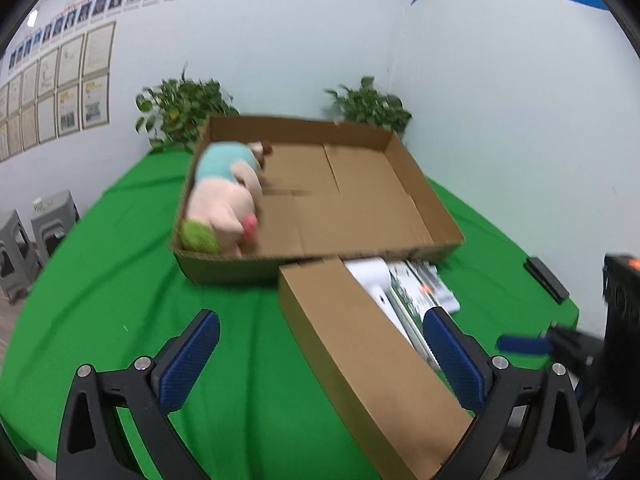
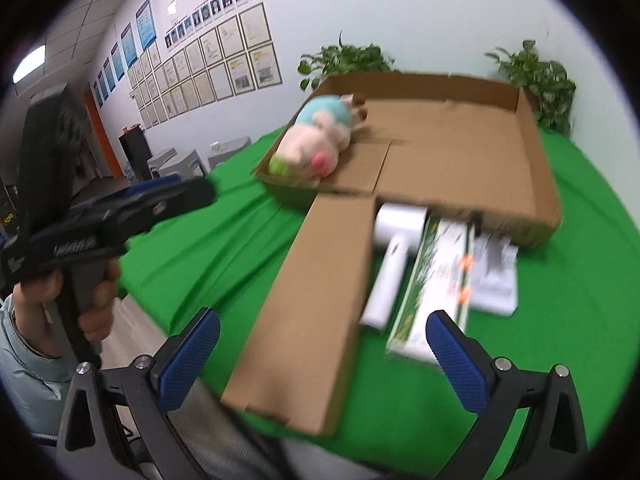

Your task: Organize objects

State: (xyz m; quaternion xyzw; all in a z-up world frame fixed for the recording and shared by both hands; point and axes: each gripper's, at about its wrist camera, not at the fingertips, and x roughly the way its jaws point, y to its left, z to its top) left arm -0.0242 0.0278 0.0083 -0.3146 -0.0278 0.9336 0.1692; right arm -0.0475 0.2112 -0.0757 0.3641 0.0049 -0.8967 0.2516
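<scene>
Cardboard flap, brown and flat [image 1: 360, 344], is lying nearest on the green tablecloth [image 1: 120, 280], extending from the front wall of the large shallow brown cardboard box [image 1: 416, 184]. Left gripper [image 1: 320, 356] is hovering over the flap with blue-padded jaws spread wide, gripping nothing. Right gripper [image 2: 324, 356] is likewise gaping wide and holding nothing, positioned over the flap's near end. Just beside the flap, partly under its edge, 3 items are resting on the cloth: a white handheld appliance [image 2: 394, 256], a long green-and-white printed carton [image 2: 436, 280] and a pale flat packet [image 2: 496, 276]. Farther back, a pink plush pig with teal shirt [image 1: 224, 196] is lying inside the box against its left wall. 2 leafy potted plants [image 1: 180, 108] are standing behind, by the wall.
</scene>
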